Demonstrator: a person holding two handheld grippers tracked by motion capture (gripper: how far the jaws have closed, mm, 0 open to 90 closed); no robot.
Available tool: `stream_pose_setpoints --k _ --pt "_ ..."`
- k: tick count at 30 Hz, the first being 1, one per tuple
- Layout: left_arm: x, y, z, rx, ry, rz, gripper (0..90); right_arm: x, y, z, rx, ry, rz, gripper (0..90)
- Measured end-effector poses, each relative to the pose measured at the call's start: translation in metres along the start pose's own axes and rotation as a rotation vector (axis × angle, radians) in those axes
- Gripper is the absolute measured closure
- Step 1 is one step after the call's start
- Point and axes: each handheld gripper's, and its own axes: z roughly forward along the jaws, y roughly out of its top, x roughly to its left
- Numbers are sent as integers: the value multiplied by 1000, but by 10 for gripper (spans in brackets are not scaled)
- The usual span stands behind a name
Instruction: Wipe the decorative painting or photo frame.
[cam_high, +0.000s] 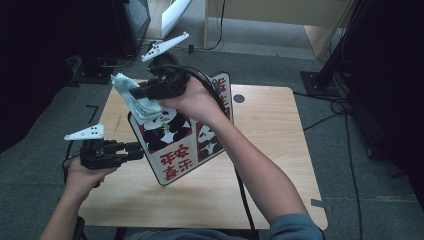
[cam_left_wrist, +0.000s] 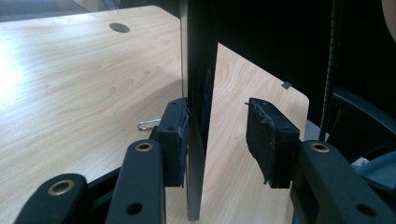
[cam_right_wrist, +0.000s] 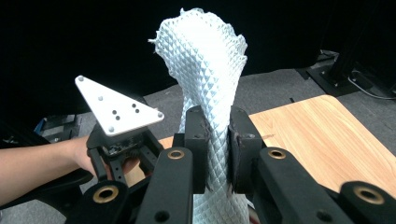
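A light wooden table with one round cable hole stands on grey carpet in a dark room. One upright panda-printed board rests on edge on the tabletop. The left gripper straddles the board's edge; one pad touches it, the other stands apart. The right gripper, raised above the board, is clamped on one white waffle-textured cloth. One metal clip lies on the table.

Lab-like room: grey carpet, trailing cables, black stands.
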Motion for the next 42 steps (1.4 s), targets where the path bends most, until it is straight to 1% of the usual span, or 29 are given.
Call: stream_pose_setpoints --k 2,3,5,8,11,12,15,18,21,23,25,30,33,38,42 --pt "0 0 3 3 16 1 605 -6 -1 3 5 3 20 807" --pt "0 0 5 8 20 0 608 -9 -2 5 16 4 29 807" --pt "1 0 9 20 20 -9 611 -14 -5 8 39 2 45 807" --pt "1 1 12 17 22 -12 630 -19 -10 12 63 7 55 807" --pt "1 2 17 18 30 -21 648 -24 -14 12 61 16 76 806" --pt "1 2 18 20 35 -16 654 -24 -14 13 62 19 82 806" --pt "1 3 21 24 44 -18 677 -26 -17 15 60 27 91 806" --pt "1 3 22 24 56 -14 718 -28 -19 17 58 39 110 806" --pt "1 3 22 20 58 -20 739 -30 -20 18 59 47 117 806" --pt "1 3 22 23 70 -16 771 -30 -20 18 58 46 116 806" --pt "0 2 22 23 70 -15 784 -30 -21 18 54 48 118 806" --pt "-1 3 22 29 80 -15 790 -32 -23 18 43 60 125 805" --pt "-3 3 23 31 84 -15 791 -32 -24 18 41 64 118 804" --pt "-4 3 23 36 83 -15 793 -35 -26 16 34 60 128 803" --pt "-4 2 23 34 79 -18 793 -38 -28 12 28 47 132 803"
